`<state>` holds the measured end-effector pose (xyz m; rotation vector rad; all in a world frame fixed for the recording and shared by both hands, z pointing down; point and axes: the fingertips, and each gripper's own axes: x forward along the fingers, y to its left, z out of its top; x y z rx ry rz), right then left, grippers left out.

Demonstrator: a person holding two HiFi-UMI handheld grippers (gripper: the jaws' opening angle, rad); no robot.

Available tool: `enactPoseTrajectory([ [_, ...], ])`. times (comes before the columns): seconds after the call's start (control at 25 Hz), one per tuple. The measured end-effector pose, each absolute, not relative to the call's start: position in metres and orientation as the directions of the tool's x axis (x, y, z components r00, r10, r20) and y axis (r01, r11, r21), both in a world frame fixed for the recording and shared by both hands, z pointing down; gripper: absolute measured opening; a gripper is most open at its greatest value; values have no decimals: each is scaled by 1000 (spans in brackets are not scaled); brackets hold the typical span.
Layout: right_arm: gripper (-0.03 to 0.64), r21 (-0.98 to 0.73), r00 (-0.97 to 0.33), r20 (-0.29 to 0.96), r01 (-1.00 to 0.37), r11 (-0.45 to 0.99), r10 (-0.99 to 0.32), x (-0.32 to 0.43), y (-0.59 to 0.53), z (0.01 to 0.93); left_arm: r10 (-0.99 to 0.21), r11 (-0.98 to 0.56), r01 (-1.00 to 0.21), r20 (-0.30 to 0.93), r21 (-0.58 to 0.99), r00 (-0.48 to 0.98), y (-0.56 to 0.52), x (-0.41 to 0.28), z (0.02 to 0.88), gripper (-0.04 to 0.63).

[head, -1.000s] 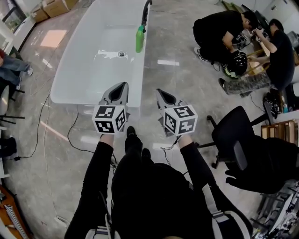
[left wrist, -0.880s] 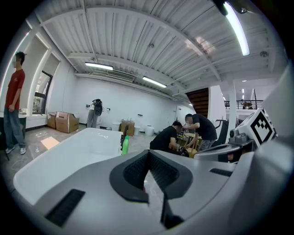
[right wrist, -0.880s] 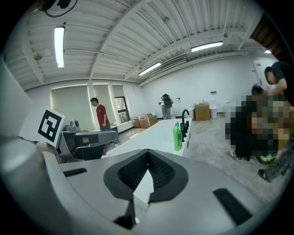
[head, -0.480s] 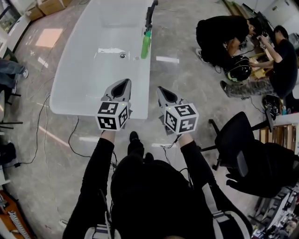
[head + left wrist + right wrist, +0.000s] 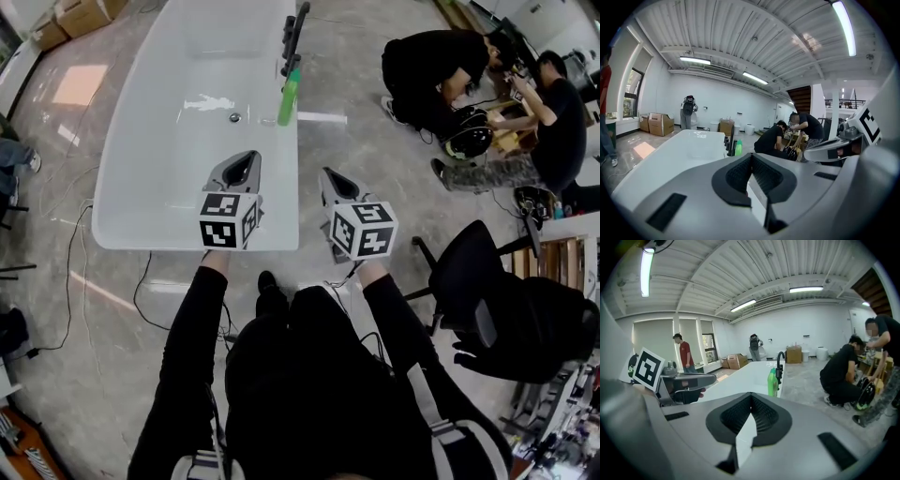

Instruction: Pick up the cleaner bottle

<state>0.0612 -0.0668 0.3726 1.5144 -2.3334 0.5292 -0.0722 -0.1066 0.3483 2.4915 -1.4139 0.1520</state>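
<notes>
A green cleaner bottle (image 5: 289, 97) stands on the right rim of a white bathtub (image 5: 141, 178), just in front of a black faucet (image 5: 294, 37). It also shows ahead in the left gripper view as the bottle (image 5: 738, 147) and in the right gripper view as the bottle (image 5: 772, 382). My left gripper (image 5: 247, 157) hovers over the tub's near end, shut and empty. My right gripper (image 5: 326, 173) is beside the tub's near right corner above the floor, jaws together with nothing between them. Both are well short of the bottle. The jaw tips of the left gripper (image 5: 750, 157) and right gripper (image 5: 751, 397) meet.
Two people crouch over gear on the floor at the right (image 5: 441, 66). A black office chair (image 5: 473, 281) stands at my right. Cables (image 5: 141, 281) trail on the floor left of the tub. Cardboard boxes (image 5: 66, 19) sit at the far left.
Both grippers have moved forward toward the tub. The left one now hangs over the tub's near end, and the bottle is closer in view.
</notes>
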Motion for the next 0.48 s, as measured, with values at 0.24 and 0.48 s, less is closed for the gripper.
enactPoseTrajectory([
  [0.24, 2, -110, -369, 462, -926, 360, -806, 60, -80, 375, -823, -480, -853, 230, 207, 519, -126, -80, 362, 8],
  [0.48, 2, -92, -372, 477, -922, 375, -796, 60, -95, 374, -821, -476, -854, 241, 212, 517, -140, -78, 365, 8],
])
